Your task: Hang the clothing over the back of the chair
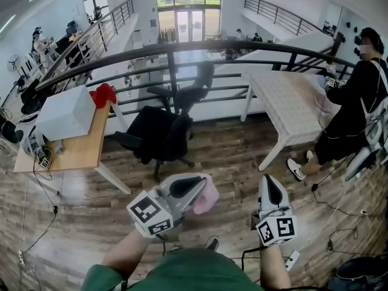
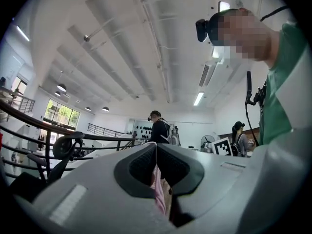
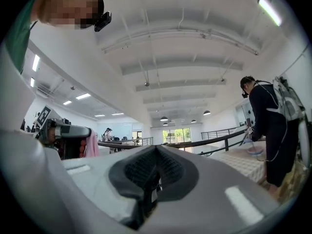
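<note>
The black chair stands ahead, well apart from the left hand-held gripper, which is clamped on the pink clothing. The right hand-held gripper has its jaws together on nothing. This looks like the carrying step. Next, the clothing must reach the chair and be draped over its back.

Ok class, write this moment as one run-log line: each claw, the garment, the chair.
left claw: shut on pink garment | right claw: shut, empty | chair: ahead by railing, garment not yet on it
</note>
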`<control>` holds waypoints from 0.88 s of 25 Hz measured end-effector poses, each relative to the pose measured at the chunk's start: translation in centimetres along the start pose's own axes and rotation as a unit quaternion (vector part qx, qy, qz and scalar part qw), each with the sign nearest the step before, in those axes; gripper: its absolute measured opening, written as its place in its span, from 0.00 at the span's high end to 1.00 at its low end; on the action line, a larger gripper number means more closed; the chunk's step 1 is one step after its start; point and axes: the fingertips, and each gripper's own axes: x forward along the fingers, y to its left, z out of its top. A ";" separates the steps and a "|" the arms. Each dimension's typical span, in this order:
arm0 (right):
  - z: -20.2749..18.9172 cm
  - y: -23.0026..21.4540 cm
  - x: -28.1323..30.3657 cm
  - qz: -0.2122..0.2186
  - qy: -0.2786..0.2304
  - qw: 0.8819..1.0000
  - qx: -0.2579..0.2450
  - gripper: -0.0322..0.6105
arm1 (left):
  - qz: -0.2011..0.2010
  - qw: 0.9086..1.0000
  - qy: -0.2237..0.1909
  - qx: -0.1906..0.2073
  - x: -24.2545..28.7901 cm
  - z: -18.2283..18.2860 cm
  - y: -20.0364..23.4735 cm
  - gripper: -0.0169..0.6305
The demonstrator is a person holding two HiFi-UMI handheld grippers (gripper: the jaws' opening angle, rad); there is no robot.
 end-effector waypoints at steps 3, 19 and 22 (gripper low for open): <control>0.3 -3.3 0.3 0.009 -0.002 1.000 0.013 0.95 | 0.024 1.000 0.003 0.004 2.7 0.2 -0.1 0.95; -3.0 -10.9 5.4 0.040 0.034 0.998 0.042 0.95 | 0.071 0.997 0.020 -0.011 9.7 -2.2 2.8 0.95; -3.6 -12.2 7.3 0.032 0.042 0.998 0.043 0.95 | 0.062 0.998 0.023 -0.017 11.8 -2.7 4.8 0.95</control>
